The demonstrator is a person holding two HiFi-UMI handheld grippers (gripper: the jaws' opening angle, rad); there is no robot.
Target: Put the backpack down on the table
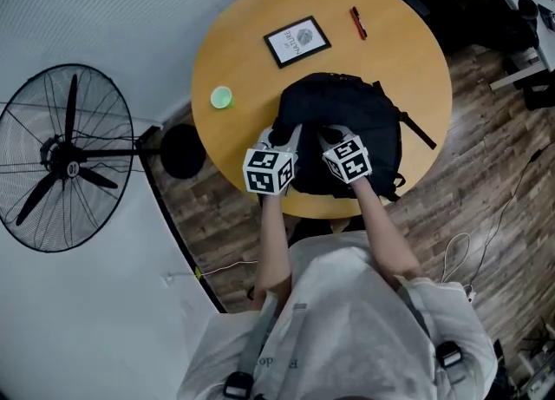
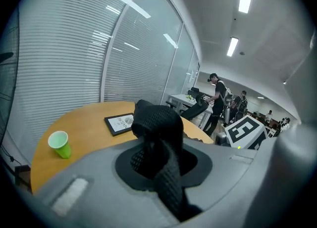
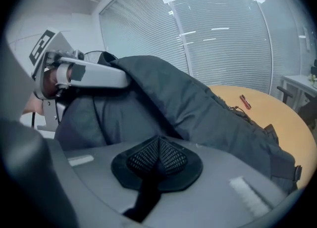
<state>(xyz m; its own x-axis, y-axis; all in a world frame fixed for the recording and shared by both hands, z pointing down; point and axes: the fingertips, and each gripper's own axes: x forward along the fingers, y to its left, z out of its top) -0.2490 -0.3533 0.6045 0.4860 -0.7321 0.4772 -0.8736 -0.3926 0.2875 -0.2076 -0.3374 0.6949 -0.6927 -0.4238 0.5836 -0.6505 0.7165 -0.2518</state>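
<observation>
On the round counter (image 1: 234,51), in the head view, the backpack (image 1: 355,116) sits near your edge, with the green cup (image 1: 222,97) to its left. Your left hand-held gripper (image 1: 279,138) and right hand-held gripper (image 1: 329,140) meet its near side.

In the left gripper view, the jaws are clamped on a black mesh strap (image 2: 157,133).

In the right gripper view, the jaws pinch a second mesh strap (image 3: 157,157), with the bag's body just ahead.

You look to be at the set-down itself. I can't tell whether the bag's full weight rests yet. Next, ease down until both straps slacken, then release.
</observation>
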